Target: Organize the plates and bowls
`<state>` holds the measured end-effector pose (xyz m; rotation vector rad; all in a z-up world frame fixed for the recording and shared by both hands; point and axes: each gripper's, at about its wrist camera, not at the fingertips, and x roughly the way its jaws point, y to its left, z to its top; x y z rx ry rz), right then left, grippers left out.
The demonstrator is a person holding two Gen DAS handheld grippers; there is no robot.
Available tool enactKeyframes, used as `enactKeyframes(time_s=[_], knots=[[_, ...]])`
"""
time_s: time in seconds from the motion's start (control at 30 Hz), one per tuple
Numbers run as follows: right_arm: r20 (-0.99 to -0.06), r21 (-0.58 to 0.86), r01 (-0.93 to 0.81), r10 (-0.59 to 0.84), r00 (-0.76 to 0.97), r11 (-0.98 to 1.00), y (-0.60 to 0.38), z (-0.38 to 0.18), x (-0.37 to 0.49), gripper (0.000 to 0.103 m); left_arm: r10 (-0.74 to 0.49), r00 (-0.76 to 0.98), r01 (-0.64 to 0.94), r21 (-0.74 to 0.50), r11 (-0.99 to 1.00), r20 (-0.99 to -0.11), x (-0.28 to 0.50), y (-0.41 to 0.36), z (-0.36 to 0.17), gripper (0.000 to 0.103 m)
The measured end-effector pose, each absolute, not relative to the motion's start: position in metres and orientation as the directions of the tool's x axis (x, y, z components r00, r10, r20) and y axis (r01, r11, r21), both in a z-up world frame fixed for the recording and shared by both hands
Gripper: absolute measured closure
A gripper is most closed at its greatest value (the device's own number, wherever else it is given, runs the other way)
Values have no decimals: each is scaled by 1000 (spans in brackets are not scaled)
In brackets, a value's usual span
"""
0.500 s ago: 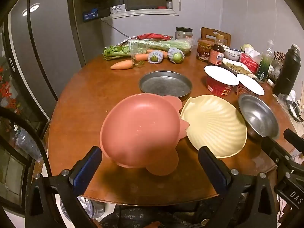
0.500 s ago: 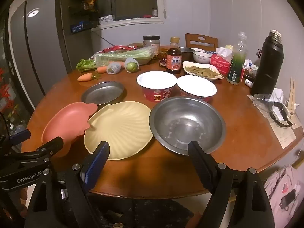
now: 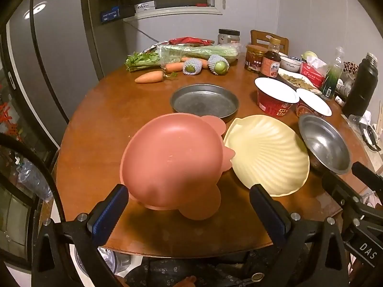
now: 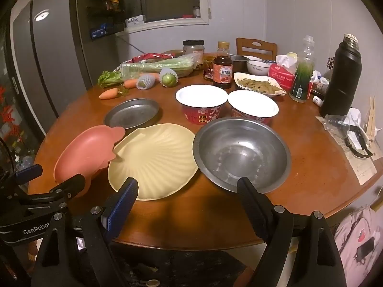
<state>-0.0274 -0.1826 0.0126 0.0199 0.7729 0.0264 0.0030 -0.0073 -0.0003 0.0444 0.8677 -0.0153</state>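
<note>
A pink animal-shaped plate lies at the front left of the round wooden table. Beside it to the right is a pale yellow shell-shaped plate, then a steel bowl. A flat metal pan sits behind them. My left gripper stands open, its fingers either side of the pink plate's near rim without touching. My right gripper is open over the table's front edge, one finger before the shell plate, the other before the steel bowl. The pink plate and pan also show there.
Two red noodle cups with white lids stand behind the bowl. Carrots, celery, netted fruit, a sauce bottle, a dish of food, a tissue box and a black flask crowd the back and right. A fridge stands left.
</note>
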Motion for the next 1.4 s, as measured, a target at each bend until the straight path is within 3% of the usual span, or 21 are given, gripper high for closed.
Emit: enactKeyframes(time_s=[1.4], knots=[[-721, 15, -22, 26, 693, 1000, -180, 8, -27, 18, -3, 653, 36, 27, 999, -757, -4, -4, 0, 1]])
